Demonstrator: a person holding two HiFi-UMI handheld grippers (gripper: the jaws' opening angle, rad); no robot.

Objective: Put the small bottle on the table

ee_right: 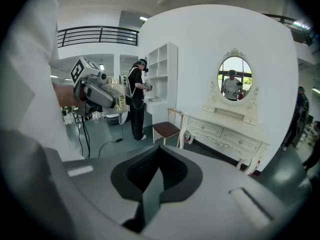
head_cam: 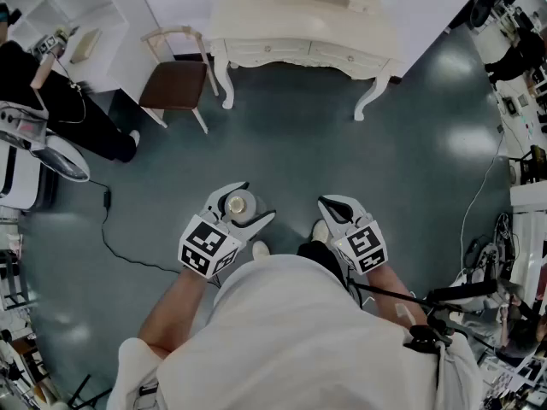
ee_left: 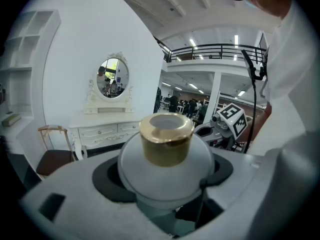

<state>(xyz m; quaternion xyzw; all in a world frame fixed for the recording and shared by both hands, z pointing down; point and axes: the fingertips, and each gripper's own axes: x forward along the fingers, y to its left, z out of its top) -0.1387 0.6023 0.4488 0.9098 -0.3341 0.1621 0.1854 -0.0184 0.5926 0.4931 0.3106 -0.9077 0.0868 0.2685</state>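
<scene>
Well in front of the desk (head_cam: 299, 54), close to the person's body, the left gripper (head_cam: 258, 201) holds the small bottle (head_cam: 238, 204). Its fingers (head_cam: 259, 223) stand wide and press on both sides of the round pale body. The bottle is upright, with the gold cap (ee_left: 166, 140) on top. It is in the air above the grey floor (head_cam: 342, 152), well apart from the desk.

Near it, also in front of the desk, the right gripper (head_cam: 328, 204) has its fingers closed together with nothing between them.

Just beside the desk's left front leg stands a wooden chair (head_cam: 175, 82) with a brown seat. An oval mirror (ee_left: 113, 77) rises on the desk top. Left of the desk, past the chair, a person in black clothes (head_cam: 73, 109) stands by a white shelf (head_cam: 81, 7).
</scene>
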